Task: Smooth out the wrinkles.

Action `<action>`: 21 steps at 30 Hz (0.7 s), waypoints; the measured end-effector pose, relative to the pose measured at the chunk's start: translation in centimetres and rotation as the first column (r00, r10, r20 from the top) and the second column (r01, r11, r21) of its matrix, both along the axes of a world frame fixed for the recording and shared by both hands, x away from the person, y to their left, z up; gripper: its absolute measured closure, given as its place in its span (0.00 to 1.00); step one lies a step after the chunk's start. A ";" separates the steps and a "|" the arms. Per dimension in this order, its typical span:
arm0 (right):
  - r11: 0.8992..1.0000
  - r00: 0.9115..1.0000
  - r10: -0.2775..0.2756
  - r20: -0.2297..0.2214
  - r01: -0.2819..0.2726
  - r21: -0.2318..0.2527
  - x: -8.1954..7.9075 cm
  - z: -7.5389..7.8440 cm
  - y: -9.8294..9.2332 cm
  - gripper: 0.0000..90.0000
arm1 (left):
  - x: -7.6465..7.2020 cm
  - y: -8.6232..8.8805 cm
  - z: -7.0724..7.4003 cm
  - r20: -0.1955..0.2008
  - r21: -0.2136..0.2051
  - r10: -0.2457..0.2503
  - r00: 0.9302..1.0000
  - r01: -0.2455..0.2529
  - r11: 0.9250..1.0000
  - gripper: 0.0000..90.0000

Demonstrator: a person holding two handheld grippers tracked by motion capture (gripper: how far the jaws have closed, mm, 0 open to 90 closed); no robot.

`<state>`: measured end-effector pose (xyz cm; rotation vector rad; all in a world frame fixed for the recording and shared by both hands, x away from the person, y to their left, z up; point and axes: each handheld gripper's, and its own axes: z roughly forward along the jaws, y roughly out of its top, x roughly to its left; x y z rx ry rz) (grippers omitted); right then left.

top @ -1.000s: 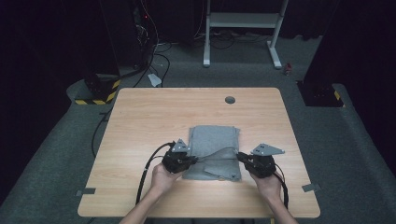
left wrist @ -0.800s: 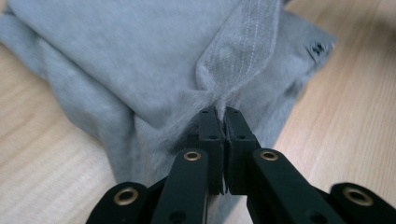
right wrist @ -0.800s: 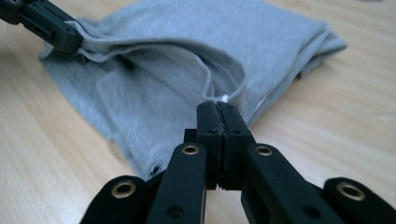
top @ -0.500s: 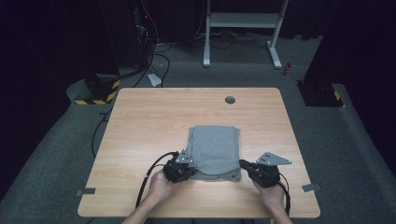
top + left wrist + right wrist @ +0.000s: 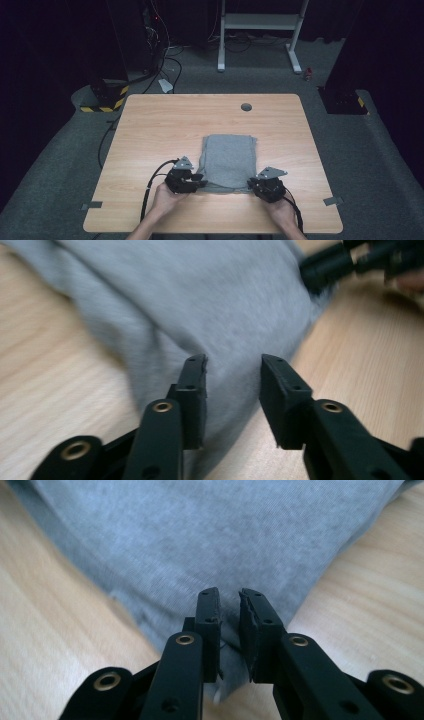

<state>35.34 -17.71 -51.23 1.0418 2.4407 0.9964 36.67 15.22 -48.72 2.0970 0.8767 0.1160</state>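
High view: a folded grey cloth (image 5: pixel 227 162) lies flat on the wooden surface (image 5: pixel 165 125), in its near half, roughly centred between the two hands.
Left gripper (image 5: pixel 192 181): sits at the cloth's near left corner; its fingers have just been opening and stand parted, a clear gap between them, with the cloth's edge under and between them but not pinched.
Left gripper view: grey cloth (image 5: pixel 200 305) spreads ahead of the black fingers (image 5: pixel 195 385); the other gripper shows at the top right.
Right gripper (image 5: pixel 260 186): sits at the cloth's near right corner; its fingers have just been opening too, only a narrow slit apart.
Right gripper view: cloth's corner (image 5: pixel 225 675) lies between the fingers (image 5: pixel 207 615); they look let go of it rather than pressing it.
Surface: a round dark hole (image 5: pixel 246 107) near the far edge.
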 end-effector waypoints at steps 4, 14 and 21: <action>0.999 1.000 0.003 0.003 -0.003 0.040 0.3 1.0 -0.3 0.84 | 1.0 0.7 0.6 0.019 0.016 0.091 0.996 -0.092 0.996 0.64; 0.981 0.986 -0.162 0.025 0.159 0.114 5.0 3.4 -0.9 0.74 | 6.1 -0.9 0.2 0.026 0.078 0.253 0.967 -0.254 0.964 0.62; 0.970 0.975 -0.216 -0.051 0.220 0.104 8.0 2.5 -0.3 0.70 | 8.2 -2.3 -0.9 -0.008 0.058 0.283 0.959 -0.282 0.958 0.67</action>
